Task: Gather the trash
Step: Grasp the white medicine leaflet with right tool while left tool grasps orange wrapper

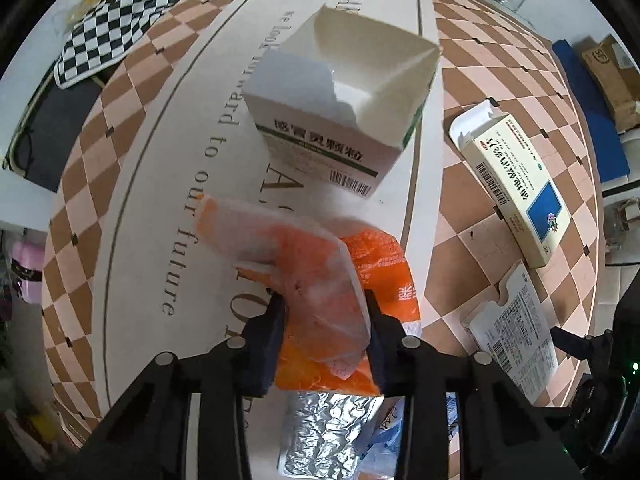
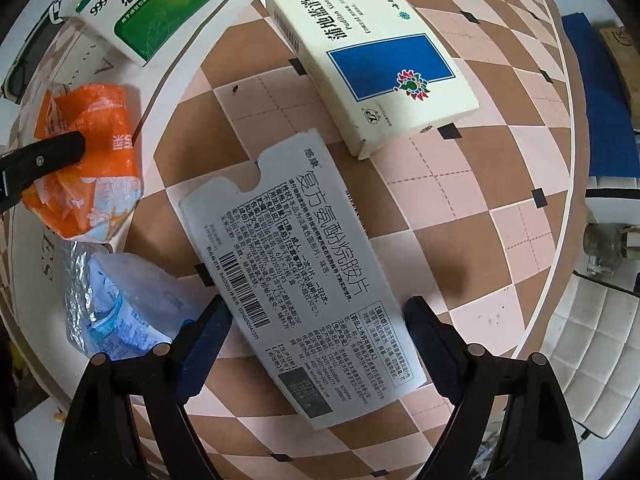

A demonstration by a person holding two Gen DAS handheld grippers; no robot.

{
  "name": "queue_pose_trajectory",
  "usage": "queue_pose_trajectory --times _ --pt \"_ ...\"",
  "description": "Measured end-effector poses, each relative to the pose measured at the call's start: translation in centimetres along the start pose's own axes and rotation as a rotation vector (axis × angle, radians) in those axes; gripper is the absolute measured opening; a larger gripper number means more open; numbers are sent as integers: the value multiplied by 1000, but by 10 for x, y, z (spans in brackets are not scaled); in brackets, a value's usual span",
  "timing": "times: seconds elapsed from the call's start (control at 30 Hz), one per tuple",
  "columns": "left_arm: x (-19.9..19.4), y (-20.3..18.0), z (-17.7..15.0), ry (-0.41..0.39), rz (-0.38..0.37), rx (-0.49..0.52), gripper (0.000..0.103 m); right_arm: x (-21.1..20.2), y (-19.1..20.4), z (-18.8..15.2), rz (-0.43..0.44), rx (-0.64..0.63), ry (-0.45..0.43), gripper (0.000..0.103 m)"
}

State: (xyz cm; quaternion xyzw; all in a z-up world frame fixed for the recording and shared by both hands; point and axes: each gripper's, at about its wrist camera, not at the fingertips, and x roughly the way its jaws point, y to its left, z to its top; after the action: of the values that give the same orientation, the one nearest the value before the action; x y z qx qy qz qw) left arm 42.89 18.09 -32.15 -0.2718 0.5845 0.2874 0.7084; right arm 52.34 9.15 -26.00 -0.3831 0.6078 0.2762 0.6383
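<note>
Between my left gripper (image 1: 326,312) fingers I pinch a see-through plastic tray (image 1: 296,264), long side pointing up-left over the orange wrapper (image 1: 384,264). My right gripper (image 2: 318,312) is wide open around the flat grey box (image 2: 296,264) on the checkered bench (image 2: 480,208).

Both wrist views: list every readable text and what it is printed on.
"999" and "感冒灵": green-and-white box.
"复方氨酚烷胺片": flattened grey box.
"forward to our future": table mat.
Yellow box with blue panel: title upside down, not surely readable.
Orange wrapper: lettering crumpled, unreadable.
All fine print and barcode digits: too small.
</note>
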Motion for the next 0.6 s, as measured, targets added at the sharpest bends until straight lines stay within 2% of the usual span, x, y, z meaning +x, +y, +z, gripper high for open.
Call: queue_pose_trajectory --times 0.07,0.2,0.27,0.5,0.6 --pt "-10 1 -1 -13 12 14 26 0 -3 -1 0 8 -5 87" --pt "-23 -3 -7 -32 32 37 24 -2 -6 -4 -1 16 -10 87" --pt "-28 -6 -13 -38 45 48 24 -4 -3 -5 0 7 15 87" --pt "-12 -11 -23 -20 48 53 24 -1 6 5 -61 -97 56 93" --pt "-5 -7 -18 -16 50 58 24 0 4 6 -46 -119 69 93"
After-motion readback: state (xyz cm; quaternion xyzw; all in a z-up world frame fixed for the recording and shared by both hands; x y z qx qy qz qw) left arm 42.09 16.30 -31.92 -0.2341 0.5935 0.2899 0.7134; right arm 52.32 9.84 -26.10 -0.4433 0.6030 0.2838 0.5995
